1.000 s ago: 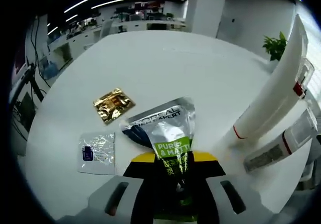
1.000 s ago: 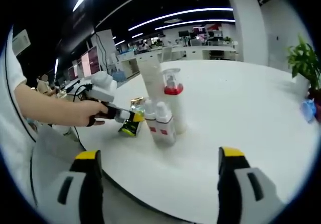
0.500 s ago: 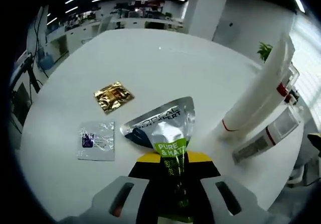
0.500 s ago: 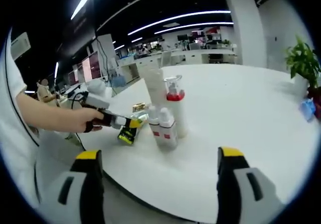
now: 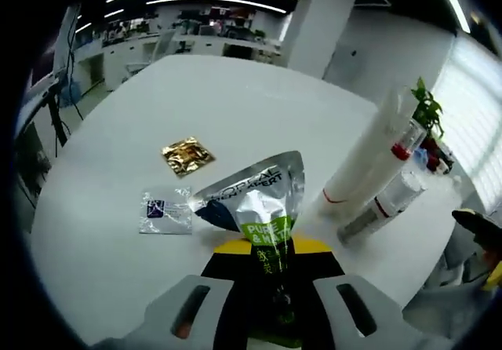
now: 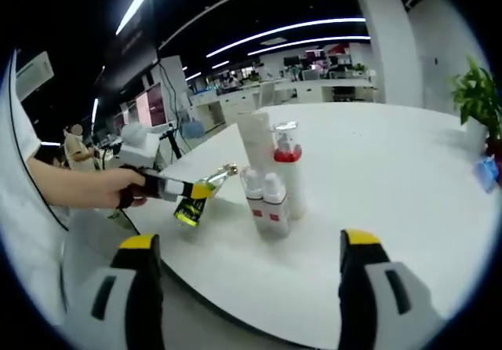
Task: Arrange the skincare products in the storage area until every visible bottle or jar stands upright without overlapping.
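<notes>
My left tongs (image 5: pixel 271 287) are clamped on the silver-and-green foil sachet (image 5: pixel 259 201) above the white counter (image 5: pixel 235 107), my right tongs (image 6: pixel 245 287) gape wide, holding nothing

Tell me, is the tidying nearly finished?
Partly. The white tube, the red-collared pump bottle and two small bottles already stand upright in a cluster. The left gripper holds a silver-green tube. The gold sachet and clear sachet lie flat on the table.
</notes>
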`<state>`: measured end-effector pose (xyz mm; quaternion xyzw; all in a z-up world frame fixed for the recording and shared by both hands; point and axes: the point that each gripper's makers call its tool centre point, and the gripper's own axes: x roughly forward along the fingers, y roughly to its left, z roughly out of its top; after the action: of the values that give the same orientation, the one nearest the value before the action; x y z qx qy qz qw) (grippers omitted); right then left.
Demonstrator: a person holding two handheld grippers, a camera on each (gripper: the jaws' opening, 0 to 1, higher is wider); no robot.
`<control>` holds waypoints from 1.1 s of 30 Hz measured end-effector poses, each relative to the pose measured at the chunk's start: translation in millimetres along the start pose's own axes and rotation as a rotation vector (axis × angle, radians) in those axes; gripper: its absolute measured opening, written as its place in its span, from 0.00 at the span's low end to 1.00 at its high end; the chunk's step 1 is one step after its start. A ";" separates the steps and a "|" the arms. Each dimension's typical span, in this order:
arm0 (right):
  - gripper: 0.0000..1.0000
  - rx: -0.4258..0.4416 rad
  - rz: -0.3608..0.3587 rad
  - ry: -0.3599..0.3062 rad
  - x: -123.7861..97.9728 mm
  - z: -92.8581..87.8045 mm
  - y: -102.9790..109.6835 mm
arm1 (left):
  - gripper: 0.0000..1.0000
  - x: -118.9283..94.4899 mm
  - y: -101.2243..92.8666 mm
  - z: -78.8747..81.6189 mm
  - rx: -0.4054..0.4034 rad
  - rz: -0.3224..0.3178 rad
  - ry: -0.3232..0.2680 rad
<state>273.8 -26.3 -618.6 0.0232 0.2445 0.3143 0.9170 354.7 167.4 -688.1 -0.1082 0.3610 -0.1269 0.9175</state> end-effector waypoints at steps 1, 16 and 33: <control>0.95 0.000 0.004 -0.001 0.2 0.2 1.3 | 0.11 -3.5 -1.6 1.5 0.014 -0.004 -0.008; 0.85 0.024 0.066 -0.065 5.2 18.2 22.0 | 0.11 -43.6 -38.7 11.0 0.232 -0.106 -0.058; 0.70 0.155 0.200 -0.187 21.2 54.0 47.3 | 0.11 -75.4 -104.9 10.3 0.420 -0.278 -0.102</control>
<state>286.6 30.0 -571.0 0.1476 0.1781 0.3808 0.8953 292.2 92.9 -602.4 0.0298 0.2615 -0.3183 0.9107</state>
